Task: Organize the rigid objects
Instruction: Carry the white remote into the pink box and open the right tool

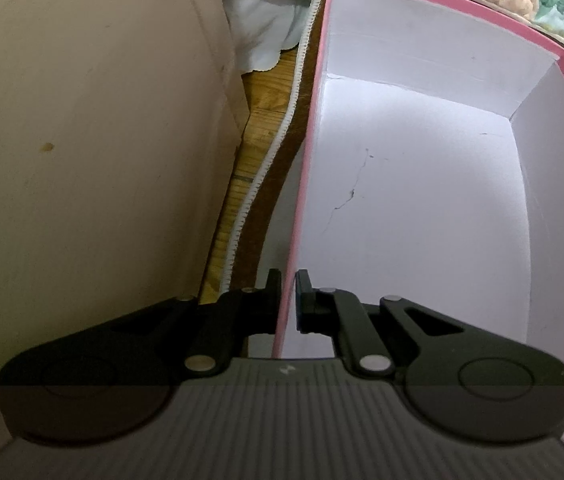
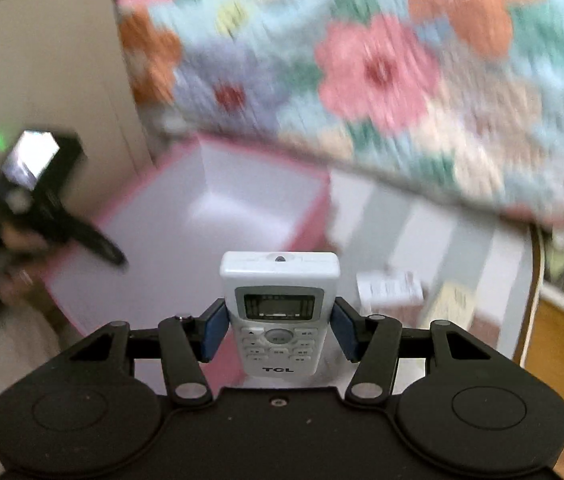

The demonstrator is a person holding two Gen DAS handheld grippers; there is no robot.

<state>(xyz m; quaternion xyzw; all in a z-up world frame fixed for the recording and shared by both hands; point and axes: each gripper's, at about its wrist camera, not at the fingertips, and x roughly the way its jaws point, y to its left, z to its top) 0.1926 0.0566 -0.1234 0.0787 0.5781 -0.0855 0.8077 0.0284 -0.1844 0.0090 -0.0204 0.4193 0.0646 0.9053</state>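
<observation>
A pink box (image 1: 323, 92) with a white inside stands empty on the floor. My left gripper (image 1: 287, 304) is shut on the box's near left wall, one finger outside and one inside. In the right wrist view my right gripper (image 2: 280, 330) is shut on a white TCL remote control (image 2: 278, 300), held by its sides between the blue pads (image 2: 214, 332), above and in front of the pink box (image 2: 242, 168). The left gripper (image 2: 54, 208) and the hand holding it show at the left of that view, at the box's edge.
A beige cabinet side (image 1: 82, 140) stands left of the box. A floral quilt (image 2: 361, 60) hangs over the bed behind it. A striped mat (image 2: 441, 240) holds a small white box (image 2: 389, 288) and a pale card. Wood floor (image 1: 258, 136) shows between.
</observation>
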